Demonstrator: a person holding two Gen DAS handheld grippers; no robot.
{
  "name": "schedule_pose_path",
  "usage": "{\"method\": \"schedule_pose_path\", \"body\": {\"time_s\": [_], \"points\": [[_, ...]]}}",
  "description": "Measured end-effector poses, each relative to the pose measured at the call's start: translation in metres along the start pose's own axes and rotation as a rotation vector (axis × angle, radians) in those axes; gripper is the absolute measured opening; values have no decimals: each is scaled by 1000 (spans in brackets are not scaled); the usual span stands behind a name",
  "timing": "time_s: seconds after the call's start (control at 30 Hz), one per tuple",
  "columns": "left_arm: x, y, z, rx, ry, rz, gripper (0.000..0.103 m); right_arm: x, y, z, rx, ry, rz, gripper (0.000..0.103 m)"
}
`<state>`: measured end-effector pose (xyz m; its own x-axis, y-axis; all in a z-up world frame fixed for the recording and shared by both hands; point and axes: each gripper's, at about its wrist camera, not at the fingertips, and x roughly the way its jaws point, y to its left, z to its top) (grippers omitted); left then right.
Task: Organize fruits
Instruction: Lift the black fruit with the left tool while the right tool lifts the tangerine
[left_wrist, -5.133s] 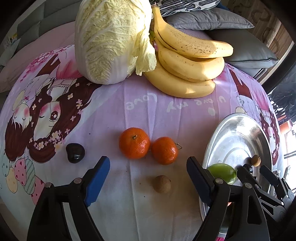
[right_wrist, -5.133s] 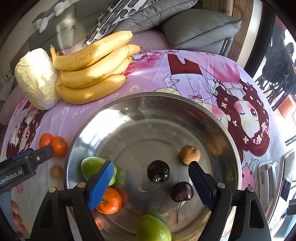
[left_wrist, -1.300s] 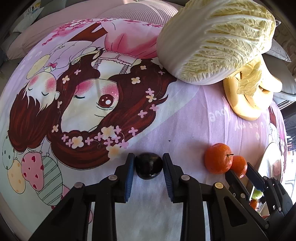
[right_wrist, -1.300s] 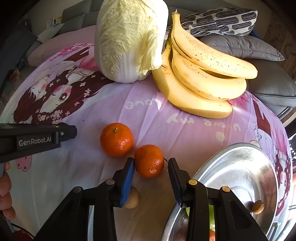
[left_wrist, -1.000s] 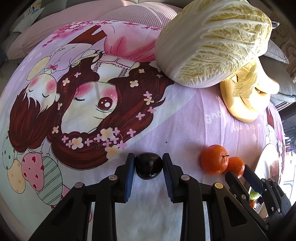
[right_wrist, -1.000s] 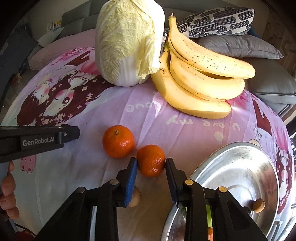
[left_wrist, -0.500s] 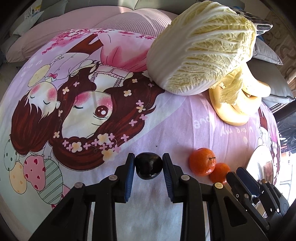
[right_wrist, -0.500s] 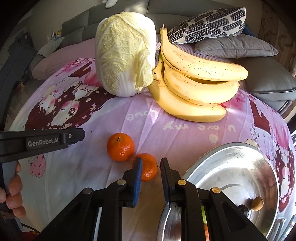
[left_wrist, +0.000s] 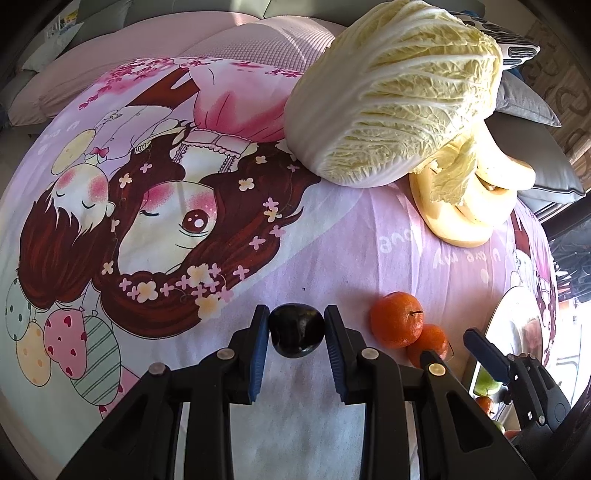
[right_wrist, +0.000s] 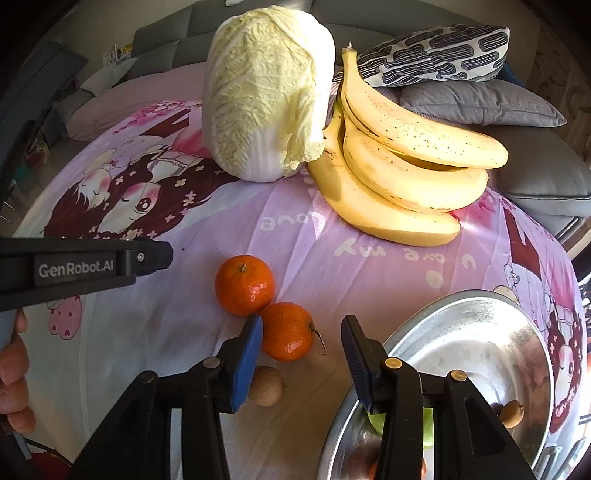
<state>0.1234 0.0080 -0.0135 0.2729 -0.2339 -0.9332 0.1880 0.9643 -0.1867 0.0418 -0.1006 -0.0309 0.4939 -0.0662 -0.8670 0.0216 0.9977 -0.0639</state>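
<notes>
Your left gripper (left_wrist: 296, 334) is clamping the dark glossy round fruit (left_wrist: 296, 335) at lower centre. Your right gripper (right_wrist: 301, 341) has just been opening, half wide, its left pad touching the smaller orange mandarin (right_wrist: 286, 331), lower centre beside the round steel tray (right_wrist: 476, 325).

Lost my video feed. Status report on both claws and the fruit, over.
Left claw shut on dark cherry. Right claw just opening, small orange loose between jaws, touching second orange. Steel bowl close by, path clear.
</notes>
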Motion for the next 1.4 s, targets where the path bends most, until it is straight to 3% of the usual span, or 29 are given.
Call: {"method": "schedule_pose_path", "body": {"time_s": [0.2,0.8,1.03,1.4], "points": [[1,2,0,2,4,-6,31,3,10,-2,-59,19,-35,52],[3,2,1,18,11,-14,31,26,21,-3,-58,53,-23,52],[4,1,1,20,10,-11,31,27,16,-4,-32,61,-21,40],[4,0,1,16,6,-10,31,15,10,-7,-6,43,8,38]]}}
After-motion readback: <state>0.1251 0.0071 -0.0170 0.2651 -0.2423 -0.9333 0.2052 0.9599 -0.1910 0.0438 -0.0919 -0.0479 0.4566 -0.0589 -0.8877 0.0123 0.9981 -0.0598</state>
